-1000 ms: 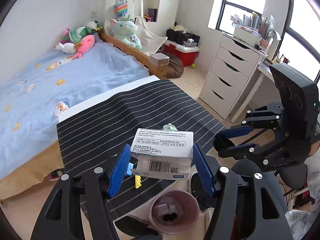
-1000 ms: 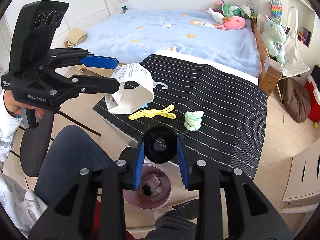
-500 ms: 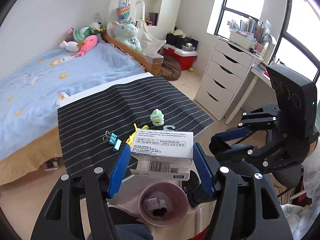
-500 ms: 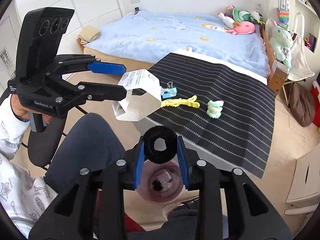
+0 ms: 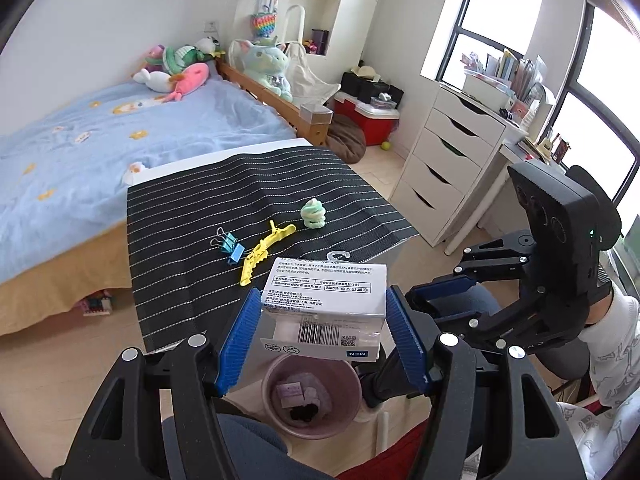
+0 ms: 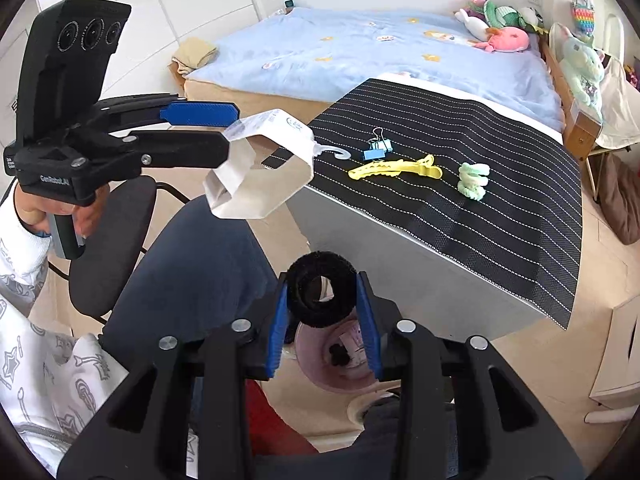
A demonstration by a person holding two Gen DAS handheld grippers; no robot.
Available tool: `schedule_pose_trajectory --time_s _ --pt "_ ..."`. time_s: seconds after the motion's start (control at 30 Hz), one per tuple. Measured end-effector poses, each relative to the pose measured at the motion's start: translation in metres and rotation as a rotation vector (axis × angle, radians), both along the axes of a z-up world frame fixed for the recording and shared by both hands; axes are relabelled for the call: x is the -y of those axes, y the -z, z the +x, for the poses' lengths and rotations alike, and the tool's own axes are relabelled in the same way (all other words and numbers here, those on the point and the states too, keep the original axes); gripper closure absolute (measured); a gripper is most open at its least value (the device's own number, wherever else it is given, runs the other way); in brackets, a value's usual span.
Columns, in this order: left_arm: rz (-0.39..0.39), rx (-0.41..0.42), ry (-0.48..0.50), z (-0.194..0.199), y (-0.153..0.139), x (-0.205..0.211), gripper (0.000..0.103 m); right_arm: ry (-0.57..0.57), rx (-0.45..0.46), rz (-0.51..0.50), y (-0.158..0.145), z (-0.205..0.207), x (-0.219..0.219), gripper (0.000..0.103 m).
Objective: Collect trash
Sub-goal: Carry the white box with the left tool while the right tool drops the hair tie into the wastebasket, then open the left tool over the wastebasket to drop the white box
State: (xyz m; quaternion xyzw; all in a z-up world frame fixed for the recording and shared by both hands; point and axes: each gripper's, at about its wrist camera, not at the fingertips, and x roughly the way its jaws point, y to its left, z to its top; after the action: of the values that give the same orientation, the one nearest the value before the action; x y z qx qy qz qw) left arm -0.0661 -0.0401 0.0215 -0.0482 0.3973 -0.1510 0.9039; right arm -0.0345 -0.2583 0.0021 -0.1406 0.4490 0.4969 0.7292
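Observation:
My left gripper (image 5: pixel 322 334) is shut on an empty white cardboard box (image 5: pixel 326 304) and holds it in the air above a pink trash bin (image 5: pixel 312 396) on the floor. The box also shows in the right wrist view (image 6: pixel 260 168), off the table's near corner. My right gripper (image 6: pixel 323 316) is shut on a black fuzzy ring (image 6: pixel 322 288) and holds it above the same bin (image 6: pixel 340 364), which has scraps inside.
A table with a black striped cloth (image 5: pixel 248 196) carries blue binder clips (image 5: pixel 230 246), a yellow hair clip (image 5: pixel 264 250) and a green scrunchie (image 5: pixel 314 214). A bed (image 5: pixel 100 140) lies behind, white drawers (image 5: pixel 444 160) to the right. The person's legs and a chair (image 6: pixel 108 240) are nearby.
Both grippers have drawn back from the table with their loads. The bin has come further under them, and the clips and scrunchie have come into view.

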Motion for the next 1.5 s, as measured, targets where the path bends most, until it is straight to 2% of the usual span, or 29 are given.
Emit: schedule_pose_trajectory --time_s 0.03,0.07,0.27,0.5,1.3,1.37,1.4,1.5 --pt "0.000 0.000 -0.004 -0.001 0.000 -0.001 0.041 0.002 -0.001 0.005 0.000 0.000 0.000 0.031" --pt "-0.001 0.000 -0.005 -0.001 0.000 -0.002 0.041 0.004 -0.002 0.011 0.000 0.000 0.001 0.019" --pt "0.001 -0.002 -0.007 -0.005 0.001 -0.002 0.041 0.036 0.000 0.016 -0.001 0.002 0.005 0.009" --pt "0.003 -0.010 0.001 -0.006 0.002 0.003 0.041 0.127 0.005 0.011 -0.007 0.009 0.017 0.006" --pt "0.041 -0.040 0.092 -0.010 0.010 0.034 0.040 0.284 0.033 0.057 -0.030 0.024 0.052 0.003" --pt "0.045 -0.043 0.097 -0.010 0.012 0.036 0.028 0.287 0.032 0.060 -0.030 0.024 0.053 0.003" --pt "0.041 -0.034 0.097 -0.011 0.012 0.036 0.013 0.287 0.031 0.060 -0.030 0.025 0.053 0.003" --pt "0.031 -0.039 0.088 -0.009 0.016 0.034 0.011 0.286 0.030 0.060 -0.030 0.025 0.054 0.003"
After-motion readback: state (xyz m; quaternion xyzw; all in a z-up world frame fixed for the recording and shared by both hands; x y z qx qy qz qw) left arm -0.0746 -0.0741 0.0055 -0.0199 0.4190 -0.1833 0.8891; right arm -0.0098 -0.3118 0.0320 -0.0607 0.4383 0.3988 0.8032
